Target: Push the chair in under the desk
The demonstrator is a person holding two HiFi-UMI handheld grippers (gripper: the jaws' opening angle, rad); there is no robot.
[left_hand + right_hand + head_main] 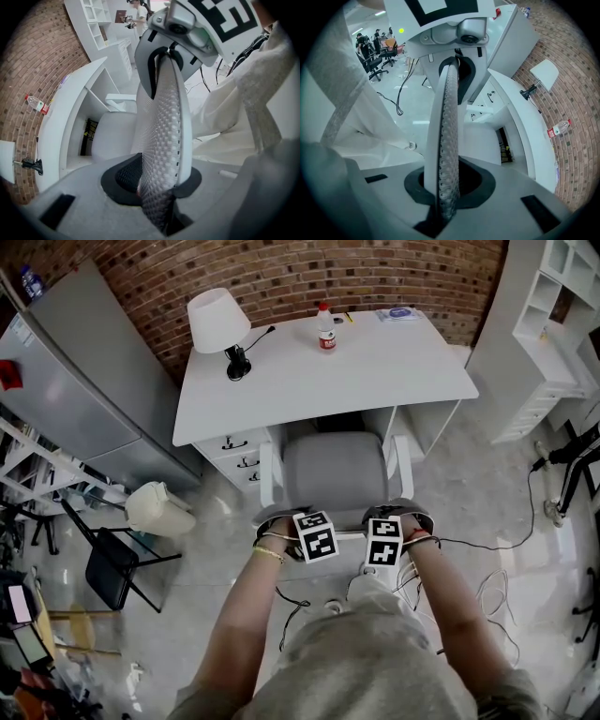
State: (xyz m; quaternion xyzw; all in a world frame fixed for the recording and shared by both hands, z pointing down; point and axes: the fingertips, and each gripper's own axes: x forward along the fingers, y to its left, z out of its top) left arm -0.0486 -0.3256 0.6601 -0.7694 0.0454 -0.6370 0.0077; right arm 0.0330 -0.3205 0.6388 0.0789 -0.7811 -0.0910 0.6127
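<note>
The office chair has a grey seat (335,470), white armrests and a mesh backrest (164,140). Its seat is partly under the front edge of the white desk (394,362). My left gripper (298,538) is shut on the left of the backrest's top edge, and the mesh runs between its jaws (159,204). My right gripper (389,532) is shut on the right of the same edge, with the thin backrest (447,131) clamped between its jaws (446,201). Each gripper view shows the other gripper at the far end of the backrest.
On the desk stand a white lamp (217,322) and a bottle (325,329). A drawer unit (236,451) sits under the desk's left side. A black folding chair (112,568) and a grey cabinet (75,381) are at left, cables (487,596) lie at right, and white shelving (553,324) is further right.
</note>
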